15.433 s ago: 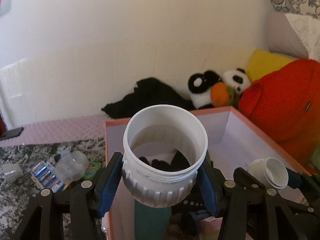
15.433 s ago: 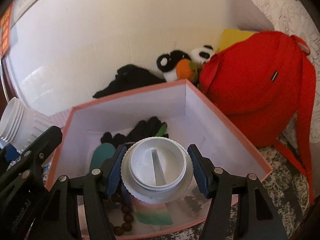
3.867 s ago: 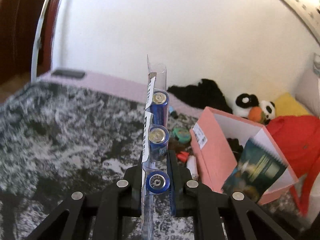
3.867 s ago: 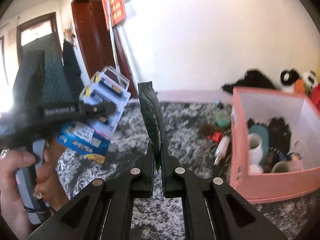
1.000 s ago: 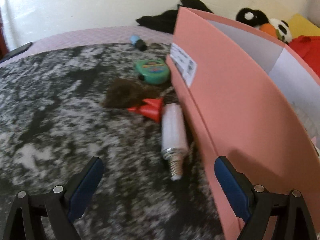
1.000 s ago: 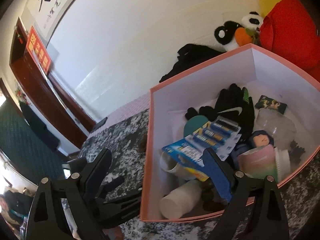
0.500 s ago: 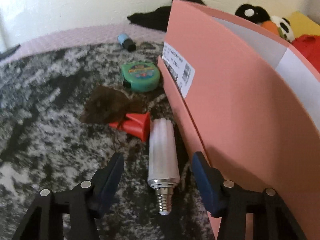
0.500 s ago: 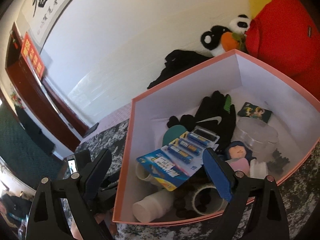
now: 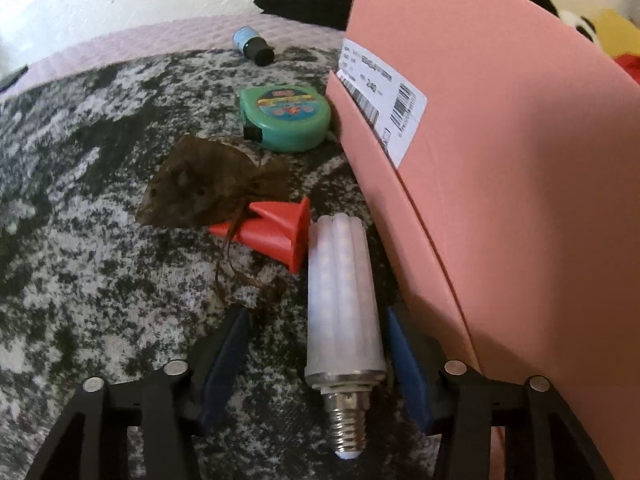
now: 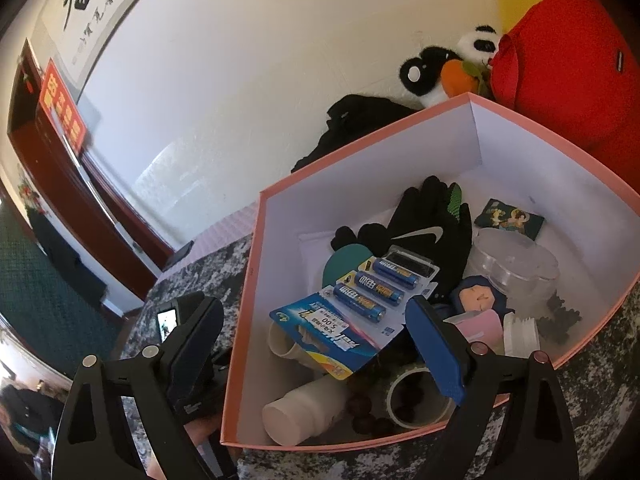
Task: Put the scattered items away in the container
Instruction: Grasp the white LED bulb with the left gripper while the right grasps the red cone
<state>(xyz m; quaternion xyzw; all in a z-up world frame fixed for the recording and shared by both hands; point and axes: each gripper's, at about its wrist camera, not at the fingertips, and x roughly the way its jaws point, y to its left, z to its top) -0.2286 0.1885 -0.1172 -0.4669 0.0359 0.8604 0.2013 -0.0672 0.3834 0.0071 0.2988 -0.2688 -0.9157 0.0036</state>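
1. The bulb [image 9: 342,296] lies on the speckled cloth [image 9: 80,280], just beside the outer wall of the pink box [image 9: 520,200], with its screw base toward the camera.
2. The left gripper [image 9: 316,344] straddles the bulb. Its jaws are closing, with the bulb between them. The blue pads [image 9: 224,356] are close to the bulb on both sides but do not press it yet.
3. A red cone [image 9: 276,232] lies at the far end of the bulb, on the side away from the box, and seems to touch it.
4. A brown leaf [image 9: 200,188] partly covers the cone's tip.
5. Past the leaf, a green tape measure [image 9: 288,118] lies close to the box wall.
6. Farther still, a small blue bottle [image 9: 252,45] lies a little away from the box.
7. The right gripper [image 10: 316,344] hovers over the near corner of the box with its jaws wide apart and nothing in them.
8. Inside the box, a battery pack [image 10: 352,304] lies on top of other things, with black gloves [image 10: 428,228] behind it.
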